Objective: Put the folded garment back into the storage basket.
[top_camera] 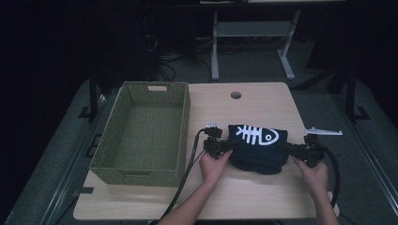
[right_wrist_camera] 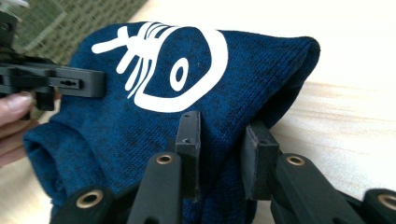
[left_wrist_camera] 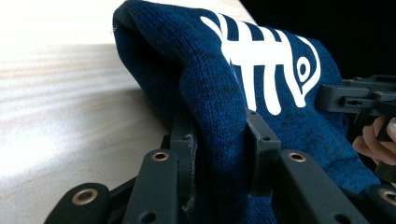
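Observation:
A folded dark blue knit garment (top_camera: 257,146) with a white fish-skeleton print lies on the light wooden table (top_camera: 244,197), right of the basket. My left gripper (top_camera: 231,146) is shut on the garment's left edge; in the left gripper view a fold of blue knit (left_wrist_camera: 219,116) is pinched between its two black jaws. My right gripper (top_camera: 287,149) is shut on the garment's right edge, with blue knit (right_wrist_camera: 219,135) squeezed between its jaws. A hand holds each gripper from the near side of the table.
An olive woven basket (top_camera: 117,171) with nothing inside stands on the table's left half. A round hole (top_camera: 236,95) sits near the table's far edge. Beyond the table are a dark floor, cables and white desk legs (top_camera: 215,51).

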`<state>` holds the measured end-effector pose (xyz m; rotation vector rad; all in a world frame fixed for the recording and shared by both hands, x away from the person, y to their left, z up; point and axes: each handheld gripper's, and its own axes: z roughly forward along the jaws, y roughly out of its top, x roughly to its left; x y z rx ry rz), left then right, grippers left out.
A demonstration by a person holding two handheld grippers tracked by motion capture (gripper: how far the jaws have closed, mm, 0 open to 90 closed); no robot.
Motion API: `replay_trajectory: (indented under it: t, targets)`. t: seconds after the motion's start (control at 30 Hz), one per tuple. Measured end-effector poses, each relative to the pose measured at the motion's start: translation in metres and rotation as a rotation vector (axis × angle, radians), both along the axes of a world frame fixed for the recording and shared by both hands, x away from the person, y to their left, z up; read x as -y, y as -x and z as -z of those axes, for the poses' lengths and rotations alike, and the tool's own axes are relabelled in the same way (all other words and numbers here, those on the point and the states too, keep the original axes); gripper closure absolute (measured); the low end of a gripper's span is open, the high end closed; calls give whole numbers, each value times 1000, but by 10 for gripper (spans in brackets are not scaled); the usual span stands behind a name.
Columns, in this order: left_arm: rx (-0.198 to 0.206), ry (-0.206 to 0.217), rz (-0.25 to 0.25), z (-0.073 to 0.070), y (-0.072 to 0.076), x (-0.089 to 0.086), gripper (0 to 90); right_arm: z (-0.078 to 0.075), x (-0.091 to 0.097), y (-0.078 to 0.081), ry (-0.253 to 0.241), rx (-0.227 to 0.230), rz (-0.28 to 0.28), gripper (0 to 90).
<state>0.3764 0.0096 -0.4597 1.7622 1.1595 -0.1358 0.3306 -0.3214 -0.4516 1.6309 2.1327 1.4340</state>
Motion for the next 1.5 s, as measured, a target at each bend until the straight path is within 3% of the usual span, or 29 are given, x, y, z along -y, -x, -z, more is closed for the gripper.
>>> replay_trajectory:
  t: [0.13, 0.23, 0.6, 0.77, 0.97, 1.1, 1.3, 1.5]
  targets:
    - [15, 22, 3, -9, 1, -1, 694, -8, 2, 3, -32, 18, 4, 711]
    - [32, 11, 12, -18, 2, 0, 694, -10, 3, 4, -40, 23, 3, 711]
    - [88, 1, 26, -46, 5, -1, 690, -37, 1, 4, -23, 35, 2, 712]
    - [91, 7, 26, -55, 5, -5, 688, -48, -1, 4, -21, 46, -9, 712]
    - [131, -6, 28, -69, 7, -12, 688, -60, -6, 4, -28, 57, -21, 711]
    - [136, -9, 31, -76, 8, -17, 687, -68, -11, 4, -28, 64, -29, 711]
    - [116, 29, 41, -85, 9, -27, 681, -77, -16, 3, -40, 71, -41, 711]
    - [126, 24, 45, -97, 8, -39, 680, -89, -26, 1, -44, 74, -61, 711]
